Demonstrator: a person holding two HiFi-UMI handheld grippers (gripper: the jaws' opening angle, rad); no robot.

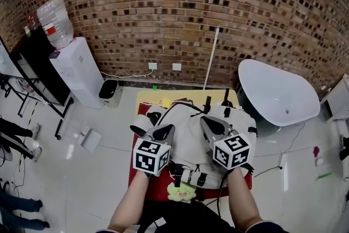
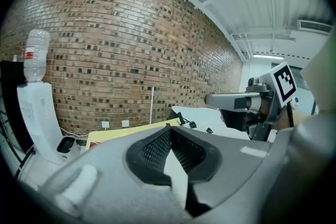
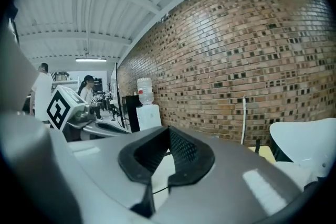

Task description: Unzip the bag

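- Bag [image 1: 188, 136], white, lies on the red worktop [image 1: 134, 163], beneath both grippers.
- Left gripper [image 1: 164, 131]: fingers closed, holding nothing, up over it.
- Right gripper [image 1: 209, 125]: fingers closed, holding nothing, facing the brick wall [image 1: 191, 8].

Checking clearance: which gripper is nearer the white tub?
Right. The right gripper is just left of the white tub; the left gripper is farther left, over the bag.

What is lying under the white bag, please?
A red mat shows around the white bag, with a yellow sheet beyond. Whatever lies directly beneath the bag is covered.
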